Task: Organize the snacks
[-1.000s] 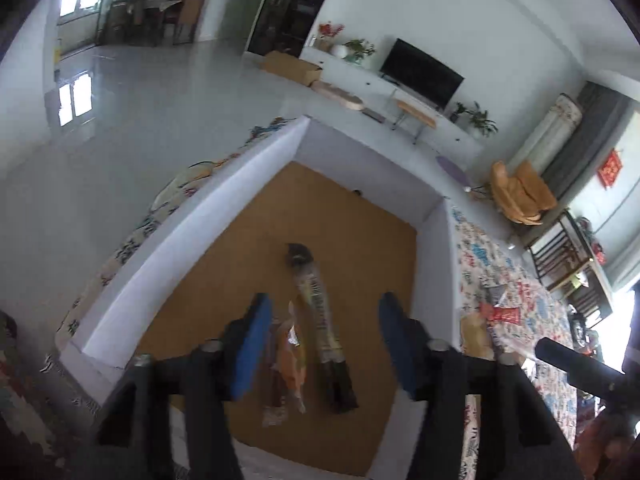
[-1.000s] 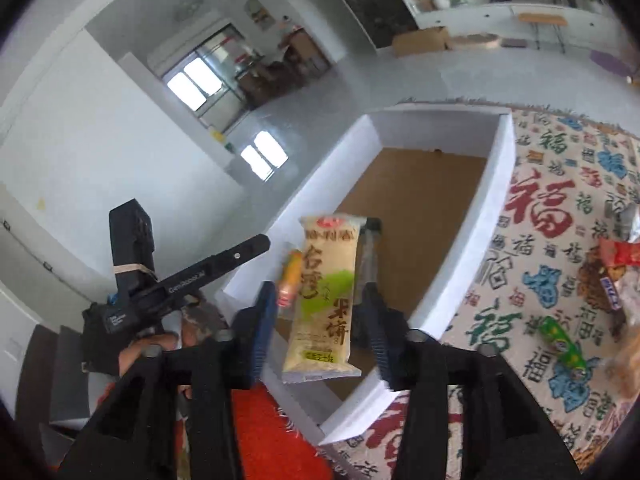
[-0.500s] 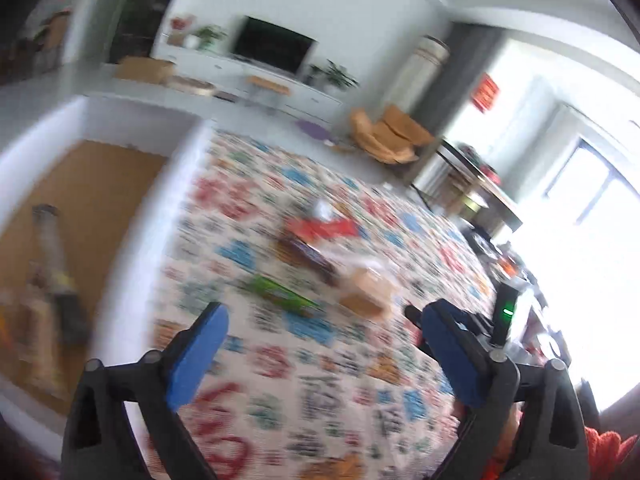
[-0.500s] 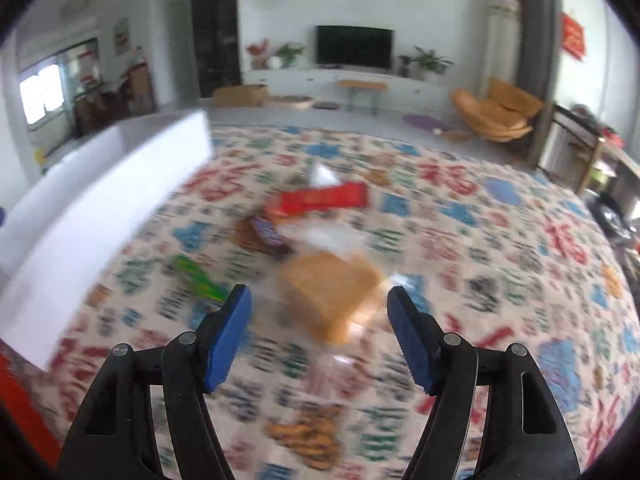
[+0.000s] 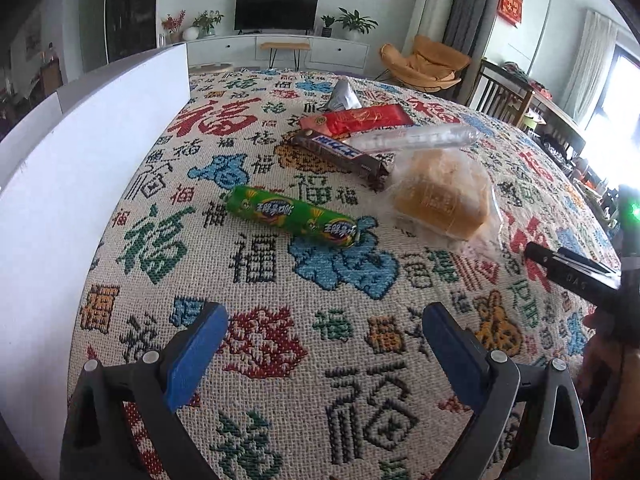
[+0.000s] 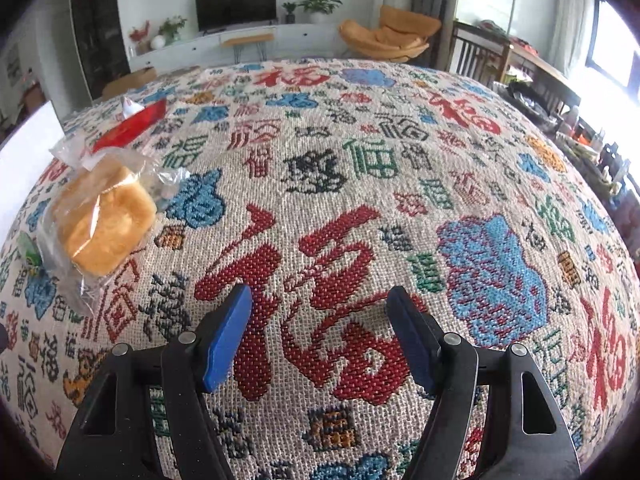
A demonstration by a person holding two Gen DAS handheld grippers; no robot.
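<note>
Both grippers hang over the patterned tablecloth [image 5: 320, 360], pointing down at it. The left gripper [image 5: 324, 340], at the bottom of its frame, has its blue pads [image 5: 196, 352] spread very wide, the jaws having just been opening, and nothing sits between them but bare cloth. Above it, in the middle of the frame, lies the green sausage stick [image 5: 292, 216], slanting down to the right. Further up comes the dark chocolate bar [image 5: 340, 152], and touching its upper edge the red packet [image 5: 356, 118], with a silver wrapper [image 5: 344, 96] poking up behind that. A clear plastic tube [image 5: 412, 138] runs across to the right, and just below it sits the bagged bread [image 5: 440, 200], right of centre. The white box [image 5: 80, 152] fills the left edge of this view. Over on the right wrist camera, the right gripper [image 6: 320, 336] also stands open at the bottom centre, its jaws having just been opening too, empty, with a big red woven character showing between the pads. The bagged bread [image 6: 104, 220] is off at the left of that frame, well clear of the fingers, with the red packet [image 6: 132, 126] above it in the upper left.
</note>
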